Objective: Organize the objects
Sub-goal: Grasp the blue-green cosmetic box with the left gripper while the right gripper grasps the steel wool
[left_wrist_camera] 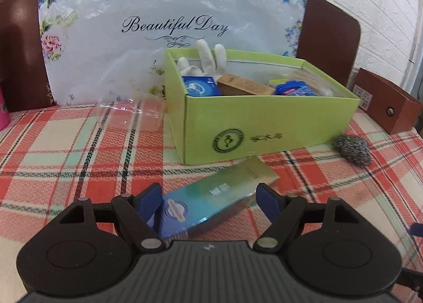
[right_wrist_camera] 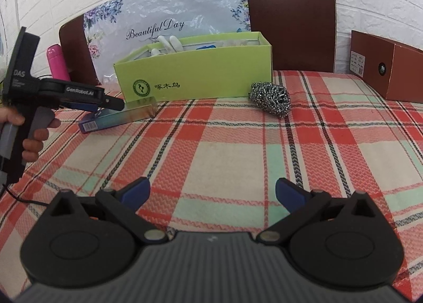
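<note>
A long teal-and-gold carton (left_wrist_camera: 219, 194) lies slantwise on the plaid cloth, just in front of the green box (left_wrist_camera: 264, 123). My left gripper (left_wrist_camera: 208, 192) is open, with one blue pad on each side of the carton's near half; I see no firm press. The right wrist view shows that gripper (right_wrist_camera: 105, 103) low over the carton (right_wrist_camera: 119, 118), held by a hand. The green box (right_wrist_camera: 195, 75) holds a white glove (left_wrist_camera: 208, 57), blue packets and a brown carton. My right gripper (right_wrist_camera: 212, 192) hangs open over bare cloth with nothing between its fingers.
A steel wool scourer (right_wrist_camera: 271, 99) lies right of the green box. A brown box (right_wrist_camera: 388, 70) stands at the far right, a pink bottle (right_wrist_camera: 56, 62) at the far left. Behind, a floral plastic bag (left_wrist_camera: 158, 25) leans on a brown chair back (right_wrist_camera: 290, 20). Crumpled clear plastic (left_wrist_camera: 127, 112) lies left of the box.
</note>
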